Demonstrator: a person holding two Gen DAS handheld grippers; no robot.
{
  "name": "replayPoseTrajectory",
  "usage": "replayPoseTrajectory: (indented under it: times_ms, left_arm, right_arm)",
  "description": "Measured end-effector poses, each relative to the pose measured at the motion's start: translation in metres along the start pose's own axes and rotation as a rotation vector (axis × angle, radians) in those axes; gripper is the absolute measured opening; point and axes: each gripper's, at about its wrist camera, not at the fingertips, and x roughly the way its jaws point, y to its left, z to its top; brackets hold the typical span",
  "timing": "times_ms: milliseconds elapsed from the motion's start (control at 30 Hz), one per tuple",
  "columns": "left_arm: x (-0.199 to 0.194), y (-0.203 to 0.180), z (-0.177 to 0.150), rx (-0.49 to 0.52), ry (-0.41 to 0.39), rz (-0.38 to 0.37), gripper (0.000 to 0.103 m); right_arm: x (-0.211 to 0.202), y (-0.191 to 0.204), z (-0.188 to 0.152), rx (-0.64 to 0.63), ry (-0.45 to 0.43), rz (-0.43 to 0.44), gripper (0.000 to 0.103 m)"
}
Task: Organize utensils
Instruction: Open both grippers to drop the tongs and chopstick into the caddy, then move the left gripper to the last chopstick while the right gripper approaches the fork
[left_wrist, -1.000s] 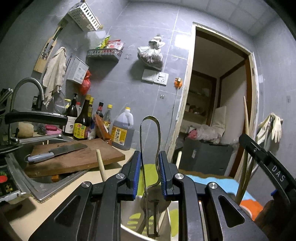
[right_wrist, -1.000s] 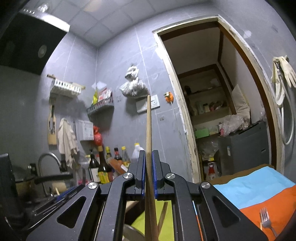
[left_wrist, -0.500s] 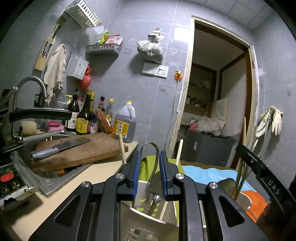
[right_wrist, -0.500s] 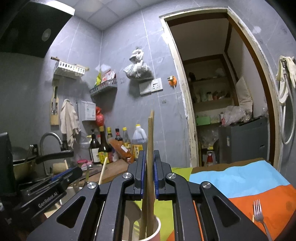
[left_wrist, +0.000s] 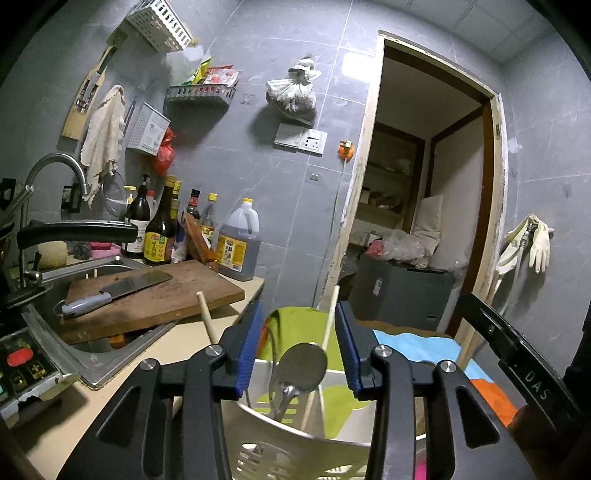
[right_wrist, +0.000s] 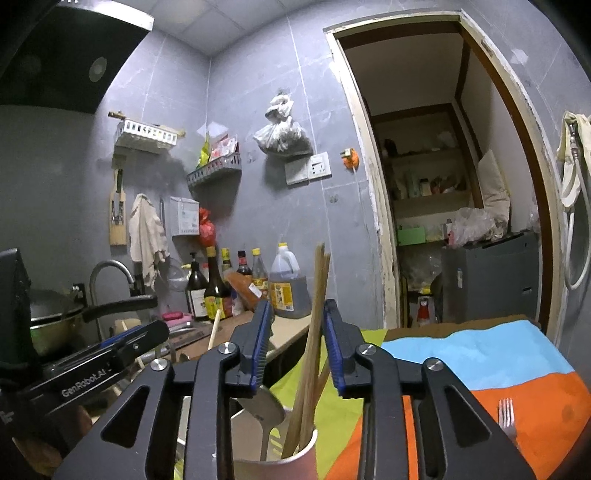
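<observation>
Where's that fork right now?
In the right wrist view the fork lies alone at lower right on the orange part of the cloth, right of the right gripper.

Below my view, the worktop (right_wrist: 498, 354) wears a blue, orange and green cloth (right_wrist: 480, 398); a fork (right_wrist: 506, 415) lies lower right, a cup (right_wrist: 295, 459) stands at bottom centre.
</observation>
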Motion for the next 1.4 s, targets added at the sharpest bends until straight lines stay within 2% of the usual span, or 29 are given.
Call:
replayPoseTrajectory:
  times_ms: [33, 100, 167, 233, 300, 367, 467, 600, 767, 933, 1167, 1400]
  left_arm:
    - [-0.001, -0.001, 0.003, 0.000, 0.006, -0.005, 0.036]
    - [-0.003, -0.006, 0.009, 0.006, 0.012, -0.013, 0.038]
    - [-0.006, -0.011, 0.013, 0.018, 0.013, -0.020, 0.042]
    - [-0.009, -0.018, 0.017, 0.032, 0.011, -0.031, 0.046]
    - [-0.012, -0.025, 0.020, 0.042, 0.009, -0.045, 0.050]
    - [-0.015, -0.034, 0.022, 0.051, 0.002, -0.056, 0.056]
    - [-0.020, -0.046, 0.024, 0.059, -0.011, -0.075, 0.061]
    - [-0.023, -0.064, 0.024, 0.066, -0.014, -0.107, 0.075]
    - [-0.026, -0.087, 0.020, 0.075, 0.002, -0.174, 0.079]
    - [-0.030, -0.112, 0.012, 0.101, 0.020, -0.239, 0.089]
    - [-0.023, -0.149, -0.008, 0.170, 0.085, -0.298, 0.089]
    - [-0.003, -0.182, -0.037, 0.218, 0.198, -0.335, 0.089]
  right_arm:
    - [-0.002, -0.001, 0.003, 0.001, -0.005, 0.000, 0.031]
    - [-0.005, -0.005, 0.008, 0.006, -0.019, 0.004, 0.045]
    - [-0.010, -0.010, 0.014, 0.013, -0.033, 0.008, 0.052]
    - [-0.016, -0.015, 0.020, 0.009, -0.043, 0.001, 0.054]
    - [-0.023, -0.021, 0.027, 0.007, -0.053, -0.008, 0.065]
    - [-0.032, -0.029, 0.033, 0.004, -0.063, -0.018, 0.071]
    - [-0.046, -0.041, 0.041, -0.019, -0.071, -0.045, 0.078]
    - [-0.066, -0.057, 0.049, -0.044, -0.076, -0.078, 0.088]
    - [-0.092, -0.075, 0.054, -0.058, -0.075, -0.112, 0.102]
    - [-0.114, -0.093, 0.055, -0.078, -0.039, -0.147, 0.103]
    - [-0.138, -0.118, 0.048, -0.108, 0.018, -0.213, 0.103]
    - [-0.150, -0.149, 0.036, -0.094, 0.080, -0.281, 0.103]
